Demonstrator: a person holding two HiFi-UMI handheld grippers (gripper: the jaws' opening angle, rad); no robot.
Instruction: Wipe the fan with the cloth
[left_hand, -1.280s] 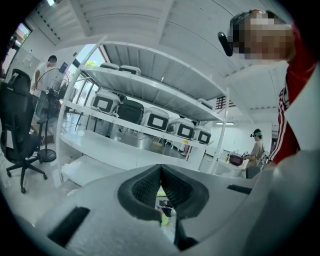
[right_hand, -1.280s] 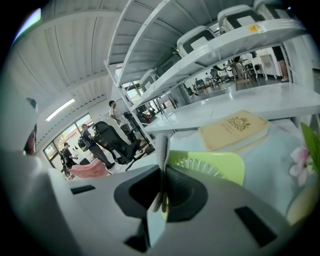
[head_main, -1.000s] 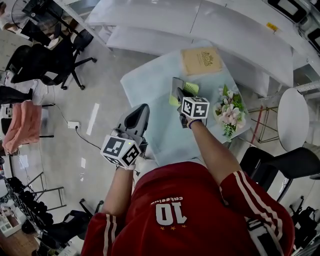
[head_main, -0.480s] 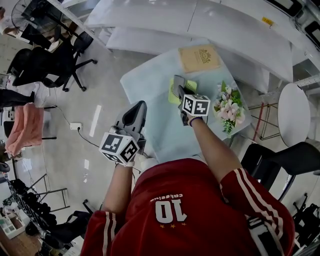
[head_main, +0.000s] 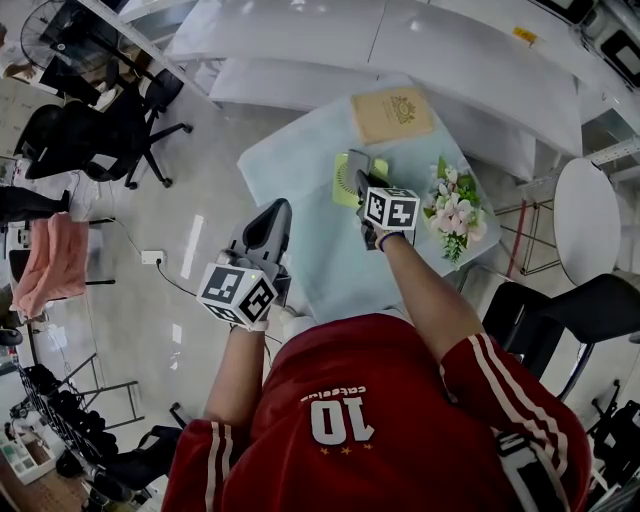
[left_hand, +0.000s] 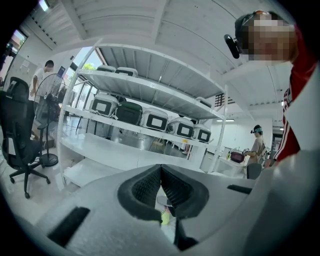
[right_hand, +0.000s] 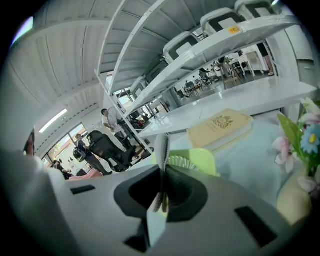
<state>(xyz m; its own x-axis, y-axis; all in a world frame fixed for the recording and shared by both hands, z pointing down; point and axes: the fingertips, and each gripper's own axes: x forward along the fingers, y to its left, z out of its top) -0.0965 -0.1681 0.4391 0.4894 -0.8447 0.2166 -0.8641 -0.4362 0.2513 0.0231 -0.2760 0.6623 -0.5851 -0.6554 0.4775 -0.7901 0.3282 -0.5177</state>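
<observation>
Head view: my left claw hangs off the table's near-left edge, over the floor, with its tips pressed together. My right claw reaches over the table and pinches a grey cloth. The cloth stands just above the yellow-green fan, which sits on the table. I cannot tell from up here whether cloth and fan touch. A tan book lies past the fan at the far edge, and flowers stand to the right of my right claw.

Left gripper view: my left claw is clenched, its ribbed pads meeting with nothing gripped between them. White shelves fill the background.

Right gripper view: my right claw is clamped on the cloth, a thin upright fold that rises above the jaws. Just behind the cloth is the fan, showing a white grille on a green body. The book lies further back, and the flowers are at the right edge.
</observation>
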